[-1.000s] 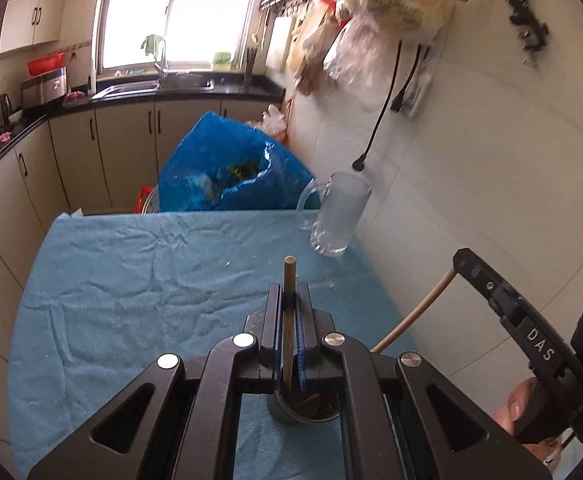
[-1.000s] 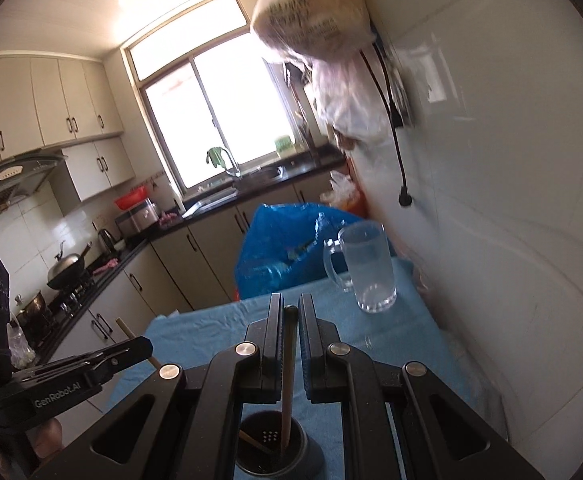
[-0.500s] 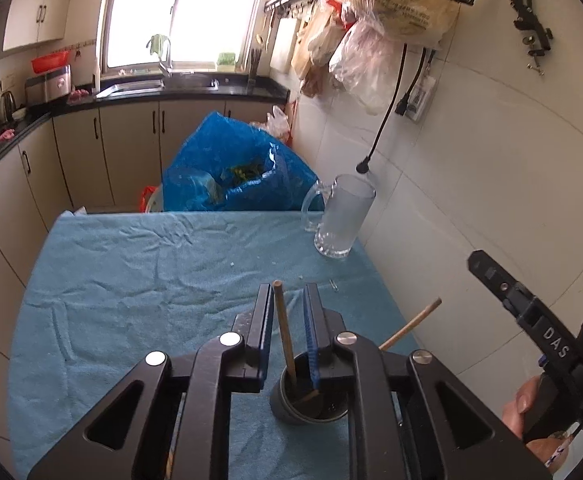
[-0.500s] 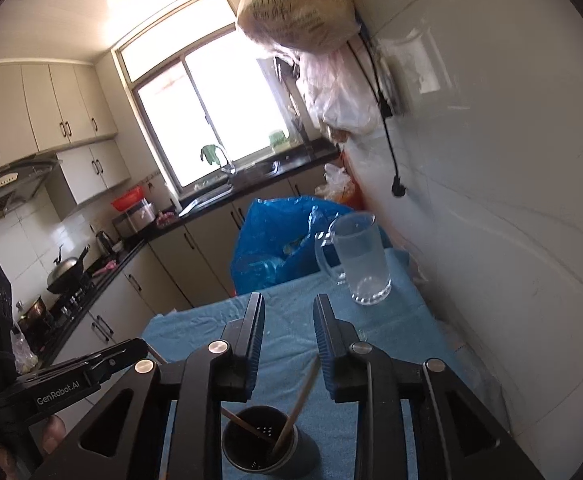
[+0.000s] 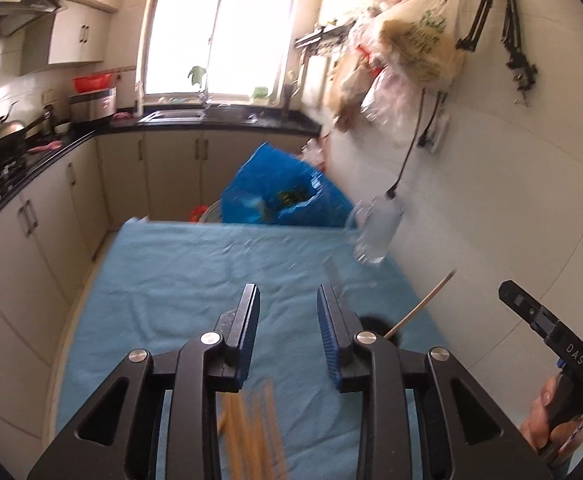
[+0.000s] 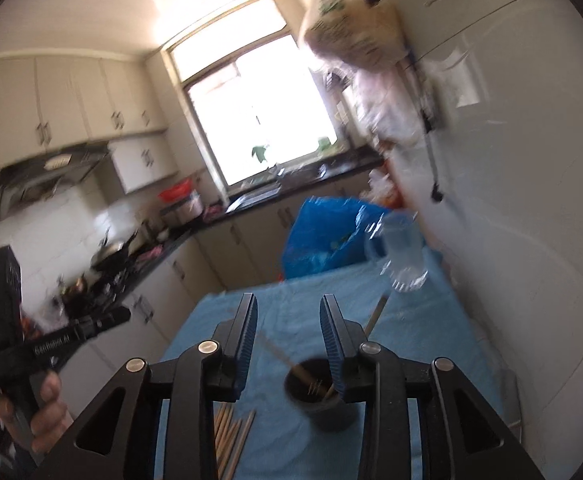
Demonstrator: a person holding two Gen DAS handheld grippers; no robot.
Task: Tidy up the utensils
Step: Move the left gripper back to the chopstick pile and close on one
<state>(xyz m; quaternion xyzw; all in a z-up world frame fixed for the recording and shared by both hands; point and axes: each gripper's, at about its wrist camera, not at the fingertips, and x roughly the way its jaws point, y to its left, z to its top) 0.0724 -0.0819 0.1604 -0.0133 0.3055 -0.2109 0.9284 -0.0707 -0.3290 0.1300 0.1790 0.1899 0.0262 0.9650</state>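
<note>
The desk (image 5: 163,280), draped in a wrinkled light-blue cloth, stands against the white tiled wall. At its far end a crumpled blue plastic bag (image 5: 279,196) rises just behind it, and a clear glass mug (image 6: 405,258) stands on the cloth near the wall. A dark round cup (image 6: 317,394) sits on the cloth with thin wooden chopsticks (image 6: 375,314) leaning out of it. More loose wooden chopsticks (image 6: 231,440) lie flat on the cloth, just beside the cup. The left tongs (image 5: 287,326) are opening, with only cloth between the fingers. The right tongs (image 6: 289,330) are opening too, nothing gripped, the cup partly behind the right-hand finger.
</note>
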